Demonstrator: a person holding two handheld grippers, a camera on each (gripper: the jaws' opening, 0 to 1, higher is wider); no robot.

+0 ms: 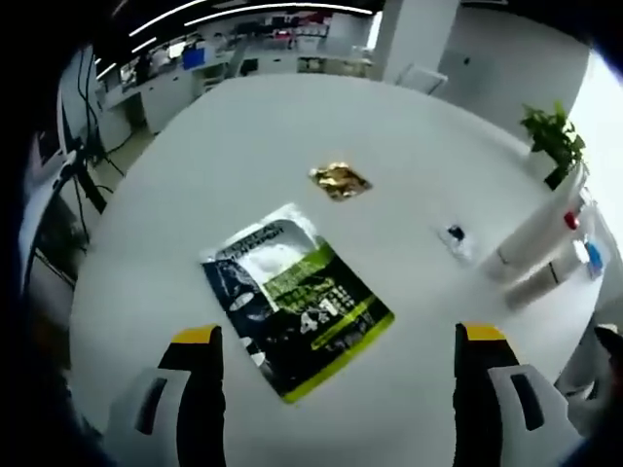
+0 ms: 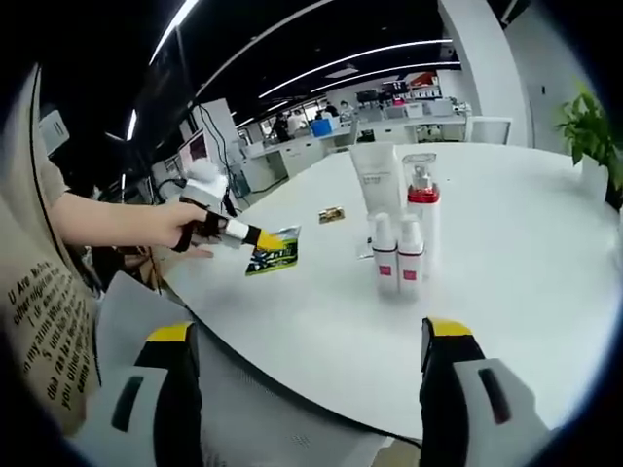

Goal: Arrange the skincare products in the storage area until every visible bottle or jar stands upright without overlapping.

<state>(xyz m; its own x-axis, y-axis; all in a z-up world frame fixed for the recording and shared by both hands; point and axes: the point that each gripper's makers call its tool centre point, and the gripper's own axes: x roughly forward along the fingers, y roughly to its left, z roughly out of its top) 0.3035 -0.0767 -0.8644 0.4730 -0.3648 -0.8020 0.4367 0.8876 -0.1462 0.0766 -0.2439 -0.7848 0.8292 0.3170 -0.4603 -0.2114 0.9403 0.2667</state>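
One round white table point(image 2: 545, 292), smooth and matte, carries all items. Upright group near its middle: a white squeeze tube point(image 2: 375, 180) standing on its cap, a clear pump bottle point(image 2: 421, 209) with a red collar, and two small white bottles point(image 2: 398, 255) with red labels, touching side by side. Flat green-and-black sachet point(image 1: 292, 300), glossy, lies between the left gripper's point(image 1: 336, 365) wide-spread jaws. Small gold foil packet point(image 1: 339, 180), crumpled, well beyond. Tiny item point(image 1: 455, 236) by the bottles, too blurred to identify. Right gripper point(image 2: 307, 365) hangs wide apart, empty, off the table edge. Potted plant point(image 1: 555, 141) partly cut off.
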